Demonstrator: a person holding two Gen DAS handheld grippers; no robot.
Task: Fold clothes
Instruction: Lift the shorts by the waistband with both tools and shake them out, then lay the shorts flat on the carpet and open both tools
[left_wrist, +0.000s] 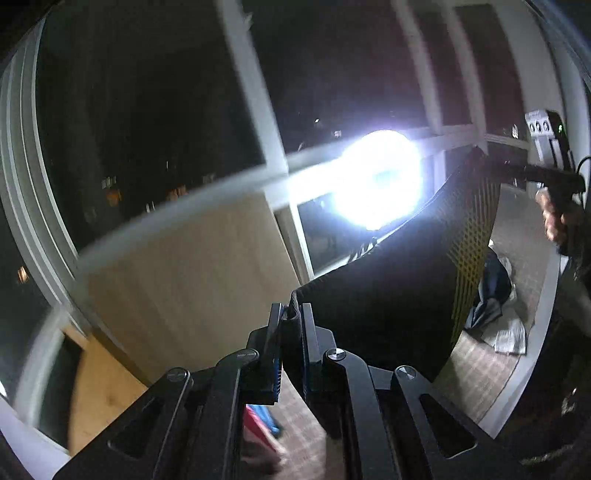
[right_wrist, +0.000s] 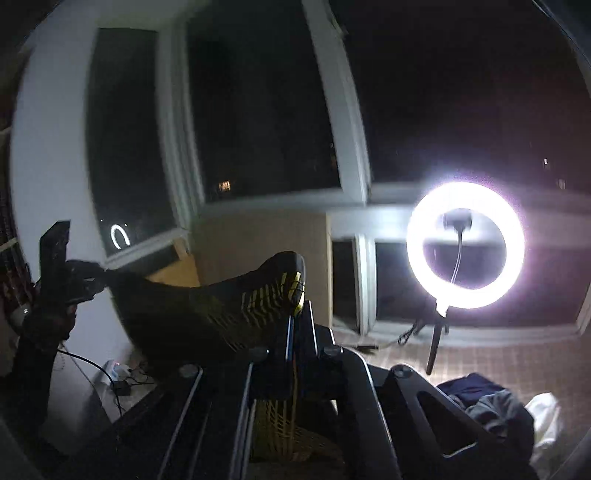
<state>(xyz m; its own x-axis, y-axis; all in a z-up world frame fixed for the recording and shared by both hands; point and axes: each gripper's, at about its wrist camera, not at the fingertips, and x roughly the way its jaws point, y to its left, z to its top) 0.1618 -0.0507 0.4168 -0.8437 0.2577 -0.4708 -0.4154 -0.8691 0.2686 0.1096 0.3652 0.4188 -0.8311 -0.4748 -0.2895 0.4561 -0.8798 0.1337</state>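
A black garment with a yellow grid pattern (left_wrist: 399, 280) hangs stretched in the air between my two grippers. My left gripper (left_wrist: 293, 317) is shut on one bunched edge of it. The far edge runs up to my right gripper (left_wrist: 491, 157), held by a hand (left_wrist: 554, 218) at the right. In the right wrist view the same garment (right_wrist: 221, 306) sags between my right gripper (right_wrist: 301, 306), shut on its yellow-patterned corner, and my left gripper (right_wrist: 101, 275) at the far left.
A bright ring light (right_wrist: 465, 245) on a stand glares ahead in front of dark windows. A heap of other clothes (right_wrist: 491, 406) lies on the patterned floor at lower right. A pink and blue item (left_wrist: 262, 424) lies below my left gripper. Cables trail at the left wall.
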